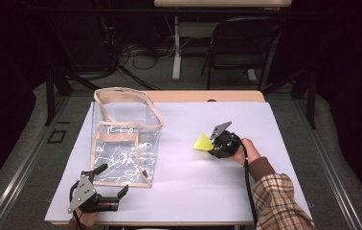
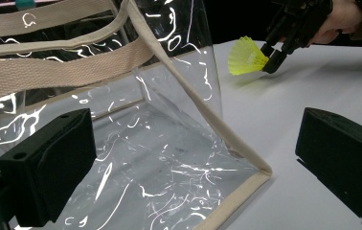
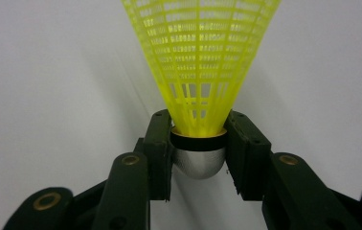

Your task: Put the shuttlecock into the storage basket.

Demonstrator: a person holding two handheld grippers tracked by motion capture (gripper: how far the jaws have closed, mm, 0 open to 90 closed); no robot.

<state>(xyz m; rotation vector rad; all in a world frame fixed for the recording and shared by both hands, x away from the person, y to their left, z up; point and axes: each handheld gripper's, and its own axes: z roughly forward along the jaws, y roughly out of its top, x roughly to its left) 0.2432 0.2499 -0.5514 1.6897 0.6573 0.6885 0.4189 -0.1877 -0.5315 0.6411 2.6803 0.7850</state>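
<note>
Right gripper [image 3: 199, 143] fingers [image 3: 159, 143] pinching yellow shuttlecock [image 3: 200, 62] at rounded silver cap, one finger each side of black band; mesh skirt fans out ahead of fingertips, just above white tabletop [image 1: 193, 187]. Judged very light; skirt thin, crushable, so cap is right hold. Cap smooth, may slip. Left gripper [image 1: 106, 189] fingers [image 2: 50, 163] spread, empty, straddling near corner of clear bag [image 1: 124, 139].

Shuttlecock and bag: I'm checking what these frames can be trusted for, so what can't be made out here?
- Shuttlecock: skirt rim cut off by the top edge in the right gripper view.
- Shuttlecock cap: sides covered by the right tongs.
- Clear bag: left part cut off in the left gripper view; contents unreadable through glare.
- Left tongs: small and dark in the high view.
</note>
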